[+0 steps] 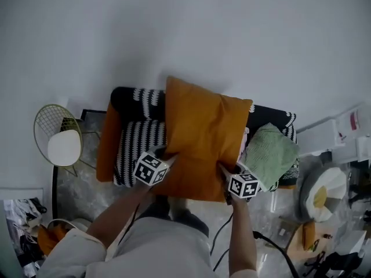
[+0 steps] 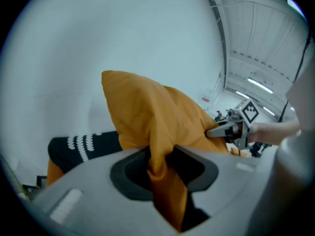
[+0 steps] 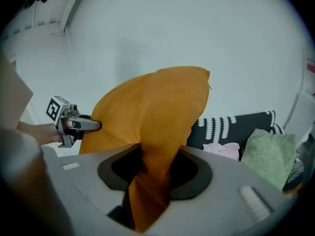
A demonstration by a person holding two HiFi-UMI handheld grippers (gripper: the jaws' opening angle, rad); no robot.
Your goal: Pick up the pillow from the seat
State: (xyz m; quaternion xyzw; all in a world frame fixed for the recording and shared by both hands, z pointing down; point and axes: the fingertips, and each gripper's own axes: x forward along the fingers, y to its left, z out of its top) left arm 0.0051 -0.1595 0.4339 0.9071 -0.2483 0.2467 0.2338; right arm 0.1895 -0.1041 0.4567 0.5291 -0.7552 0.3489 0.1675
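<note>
Pillow (image 1: 203, 135) is orange and held upright. Your left gripper (image 1: 167, 157) clamps one lower corner, your right gripper (image 1: 224, 171) the other.

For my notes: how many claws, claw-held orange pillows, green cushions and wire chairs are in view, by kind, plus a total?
claws: 2 (left claw, right claw)
orange pillow, held by both claws: 1
green cushion: 1
wire chair: 1
Total: 5
</note>
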